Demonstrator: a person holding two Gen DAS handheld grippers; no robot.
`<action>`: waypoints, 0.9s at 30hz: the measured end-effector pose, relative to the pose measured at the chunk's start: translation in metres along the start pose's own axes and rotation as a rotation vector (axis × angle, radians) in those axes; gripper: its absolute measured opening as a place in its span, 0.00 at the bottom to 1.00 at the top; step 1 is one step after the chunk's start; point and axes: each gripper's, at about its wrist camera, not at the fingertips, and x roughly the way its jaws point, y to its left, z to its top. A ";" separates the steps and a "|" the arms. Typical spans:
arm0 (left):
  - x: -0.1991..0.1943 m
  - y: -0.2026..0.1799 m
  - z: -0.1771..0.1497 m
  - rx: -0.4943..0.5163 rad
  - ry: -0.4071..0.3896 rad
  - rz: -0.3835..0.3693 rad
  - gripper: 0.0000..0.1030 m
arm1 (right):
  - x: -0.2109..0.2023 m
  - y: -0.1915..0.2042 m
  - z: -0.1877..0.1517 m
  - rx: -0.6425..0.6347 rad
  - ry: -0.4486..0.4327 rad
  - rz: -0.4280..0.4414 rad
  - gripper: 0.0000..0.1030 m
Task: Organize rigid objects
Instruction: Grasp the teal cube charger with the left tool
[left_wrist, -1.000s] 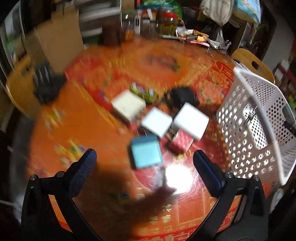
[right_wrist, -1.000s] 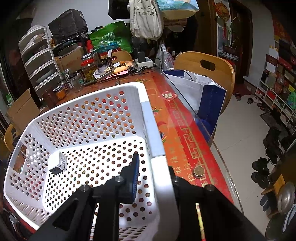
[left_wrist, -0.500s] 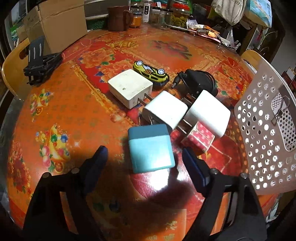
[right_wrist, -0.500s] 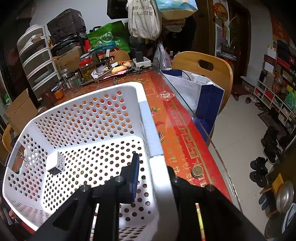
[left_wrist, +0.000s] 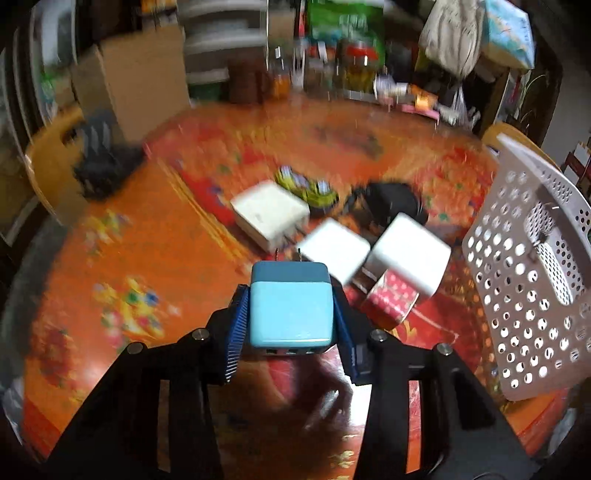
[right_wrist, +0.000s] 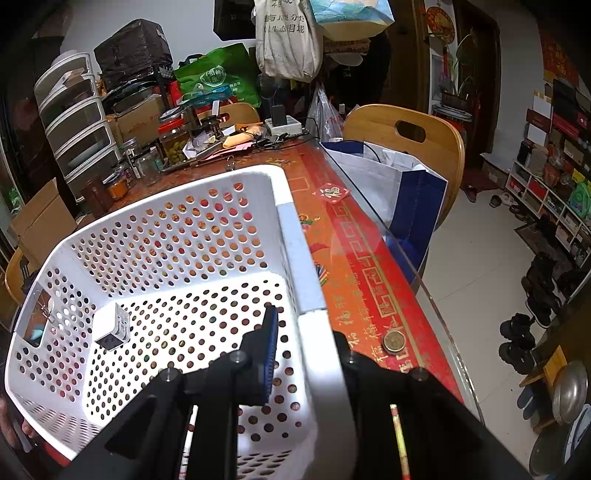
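Note:
A light-blue charger cube (left_wrist: 291, 310) with a darker top band sits between the fingers of my left gripper (left_wrist: 290, 291). Its jaws are closing and both blue pads lie against the cube's sides. Behind it on the red patterned table are three white chargers (left_wrist: 271, 214) (left_wrist: 332, 249) (left_wrist: 410, 251), a red dotted block (left_wrist: 391, 304), a toy car (left_wrist: 306, 188) and a black adapter (left_wrist: 391, 201). My right gripper (right_wrist: 306, 325) is shut on the right wall of the white perforated basket (right_wrist: 291, 236). A small white cube charger (right_wrist: 110, 326) lies on the basket floor.
The basket (left_wrist: 524, 266) stands right of the charger pile. A cardboard box (left_wrist: 136, 81), jars and clutter line the table's far side. A coin (right_wrist: 393, 341) lies near the glass table edge; a wooden chair (right_wrist: 406, 147) with a bag stands beyond.
My left gripper came down and forward over the blue charger and narrowed from wide open until its pads reached the cube's sides. The right gripper and basket stayed still.

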 end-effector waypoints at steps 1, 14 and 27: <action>-0.006 -0.001 0.001 0.009 -0.023 0.010 0.39 | 0.000 0.000 0.001 -0.002 0.000 -0.001 0.15; -0.048 -0.010 0.039 0.110 -0.154 0.133 0.39 | -0.001 -0.001 -0.001 -0.002 -0.009 0.017 0.15; -0.110 -0.112 0.086 0.355 -0.289 0.098 0.39 | 0.000 -0.001 -0.001 0.005 -0.014 0.031 0.15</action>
